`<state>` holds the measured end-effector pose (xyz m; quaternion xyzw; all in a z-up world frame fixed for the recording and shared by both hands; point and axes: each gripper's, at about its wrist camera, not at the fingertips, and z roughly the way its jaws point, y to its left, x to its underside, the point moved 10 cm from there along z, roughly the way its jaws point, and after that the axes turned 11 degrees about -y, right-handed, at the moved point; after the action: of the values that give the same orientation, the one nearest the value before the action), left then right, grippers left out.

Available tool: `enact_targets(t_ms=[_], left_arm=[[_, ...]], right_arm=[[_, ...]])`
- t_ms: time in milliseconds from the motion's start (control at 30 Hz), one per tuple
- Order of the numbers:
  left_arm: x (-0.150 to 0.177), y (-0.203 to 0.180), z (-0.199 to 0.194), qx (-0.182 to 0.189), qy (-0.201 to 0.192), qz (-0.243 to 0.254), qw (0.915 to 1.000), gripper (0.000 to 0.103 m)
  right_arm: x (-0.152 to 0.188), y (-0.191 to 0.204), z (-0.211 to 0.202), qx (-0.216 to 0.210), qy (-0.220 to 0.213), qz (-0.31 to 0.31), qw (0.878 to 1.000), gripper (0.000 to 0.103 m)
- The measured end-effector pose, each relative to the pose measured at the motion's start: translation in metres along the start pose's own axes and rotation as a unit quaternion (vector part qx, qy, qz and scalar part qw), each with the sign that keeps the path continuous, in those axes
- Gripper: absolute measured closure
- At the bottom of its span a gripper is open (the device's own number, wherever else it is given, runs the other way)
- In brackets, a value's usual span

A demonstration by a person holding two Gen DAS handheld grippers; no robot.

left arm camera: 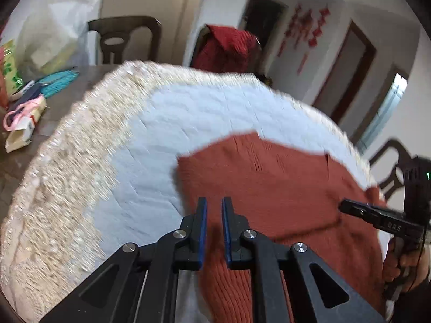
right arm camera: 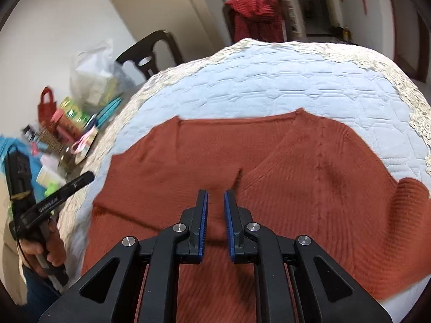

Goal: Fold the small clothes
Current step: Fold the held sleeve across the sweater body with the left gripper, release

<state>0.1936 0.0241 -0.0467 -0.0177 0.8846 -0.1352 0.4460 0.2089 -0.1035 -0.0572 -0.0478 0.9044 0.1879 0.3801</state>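
A rust-red knitted sweater (right arm camera: pixel 296 167) lies flat on a pale blue quilted cloth (right arm camera: pixel 256 80); one sleeve is folded across its body. My right gripper (right arm camera: pixel 216 196) hangs over the middle of the sweater, its blue pads nearly together with no fabric seen between them. My left gripper (left arm camera: pixel 214 204) sits at the left edge of the sweater (left arm camera: pixel 269 177), its jaws just as narrow and also with nothing seen in them. Each view shows the other gripper at its side, the left gripper (right arm camera: pixel 89 176) and the right gripper (left arm camera: pixel 347 206), each held by a hand.
The cloth has a cream lace border (left arm camera: pixel 67 167) and covers a table. Boxes, bags and small items (right arm camera: pixel 67 123) crowd the table's left part. Dark chairs (left arm camera: pixel 126 37) stand behind, one draped with a red garment (right arm camera: pixel 256 13).
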Motion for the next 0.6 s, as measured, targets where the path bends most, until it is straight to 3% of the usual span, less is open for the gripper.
enact_targets(t_ms=[67,233,433,600], left_arm=[[0.016,0.000,0.008,-0.007,0.022,0.010,0.9997,0.090],[0.013,0.005,0.002,-0.006,0.015,-0.001,0.9999,0.088],[-0.001,-0.006,0.008,-0.006,0.007,0.013,0.9999,0.086],[0.007,-0.008,0.014,-0.013,0.019,0.030,0.9993,0.082]], right_arm=[[0.013,-0.004,0.009,0.013,0.024,-0.006,1.000,0.091],[0.012,-0.008,0.004,0.015,0.019,-0.006,1.000,0.090],[-0.014,0.001,0.009,0.008,-0.008,-0.016,1.000,0.090],[-0.012,-0.010,0.030,0.011,0.012,0.001,1.000,0.091]])
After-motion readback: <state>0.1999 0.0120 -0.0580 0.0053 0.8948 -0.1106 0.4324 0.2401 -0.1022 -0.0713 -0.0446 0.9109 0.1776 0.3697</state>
